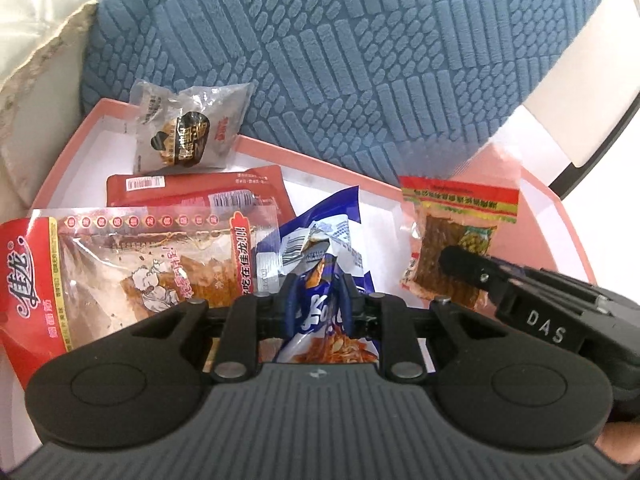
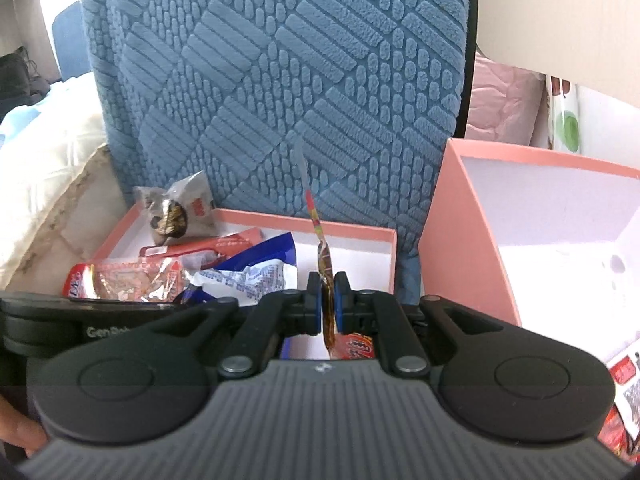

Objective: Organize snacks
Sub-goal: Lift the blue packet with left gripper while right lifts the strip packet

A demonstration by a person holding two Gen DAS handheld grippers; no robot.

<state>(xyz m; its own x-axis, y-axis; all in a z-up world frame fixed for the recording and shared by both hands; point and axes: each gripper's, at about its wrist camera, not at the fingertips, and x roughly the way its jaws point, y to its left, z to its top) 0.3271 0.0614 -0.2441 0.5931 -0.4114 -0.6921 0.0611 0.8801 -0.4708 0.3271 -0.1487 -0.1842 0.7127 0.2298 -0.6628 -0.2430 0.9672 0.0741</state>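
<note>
My left gripper [image 1: 317, 300] is shut on a blue snack bag [image 1: 320, 248] over the pink box [image 1: 280, 152]. My right gripper [image 2: 327, 300] is shut on a clear spicy strip packet [image 2: 326, 256], held edge-on above the box's right side; the packet also shows in the left wrist view [image 1: 452, 240]. In the box lie a large red packet [image 1: 120, 268], a red pouch [image 1: 200, 188] and a grey wrapped cake [image 1: 188, 132].
A blue textured cushion [image 1: 340, 60] stands right behind the box. A second pink box [image 2: 520, 220] stands to the right, tilted, white inside. More red snack packets [image 2: 624, 400] lie at the far right. White bedding [image 2: 40, 160] is to the left.
</note>
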